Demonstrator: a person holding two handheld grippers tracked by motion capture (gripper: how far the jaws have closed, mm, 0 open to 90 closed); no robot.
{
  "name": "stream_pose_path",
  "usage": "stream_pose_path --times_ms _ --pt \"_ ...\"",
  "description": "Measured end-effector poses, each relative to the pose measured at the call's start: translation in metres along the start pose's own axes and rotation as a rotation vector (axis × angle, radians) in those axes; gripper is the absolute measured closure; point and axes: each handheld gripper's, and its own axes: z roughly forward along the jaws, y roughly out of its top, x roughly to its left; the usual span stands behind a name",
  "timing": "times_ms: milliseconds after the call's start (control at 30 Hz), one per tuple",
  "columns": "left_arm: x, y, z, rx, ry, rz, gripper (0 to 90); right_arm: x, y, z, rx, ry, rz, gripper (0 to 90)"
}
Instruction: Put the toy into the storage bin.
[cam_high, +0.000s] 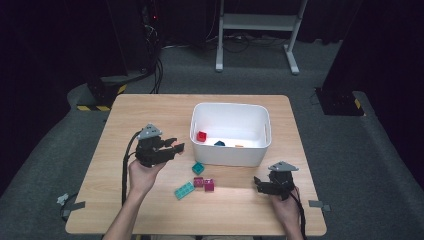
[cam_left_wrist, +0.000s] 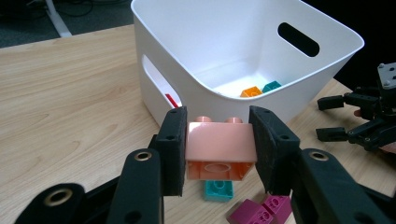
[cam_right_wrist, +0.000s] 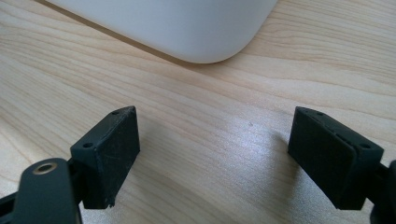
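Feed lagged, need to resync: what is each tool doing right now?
Left tool: shut on the pink brick, near the white bin.
Right tool: open, holding nothing, over the table.

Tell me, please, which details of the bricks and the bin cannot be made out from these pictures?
- Pink brick: in the left gripper view the left tool covers its side faces; in the high view it is too small to make out.
- Teal brick: its upper part is hidden behind the pink brick.
- Magenta bricks: cut off by the bottom edge.
- White bin: the right gripper view's top edge cuts off everything except one rounded lower corner.
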Motion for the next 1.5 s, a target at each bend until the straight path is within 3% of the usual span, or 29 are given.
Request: stream_pose_path --times_ms 500,867,1100,1500 --pt "-0.006 0.020 0.001 -0.025 -0.010 0.007 58.6 0.000 0.000 0.000 0.000 0.000 0.001 16.3" --pt "-0.005 0.037 0.009 -0.034 -0.029 -0.012 58.6 0.000 0.000 0.000 0.000 0.000 -0.001 16.3" --pt "-0.009 0.043 0.017 -0.040 -0.040 -0.014 58.6 0.000 0.000 0.000 0.000 0.000 -0.002 16.3" --pt "-0.015 0.053 0.039 -0.006 -0.054 0.001 58.6 0.000 0.000 0.000 -0.001 0.000 -0.001 16.4"
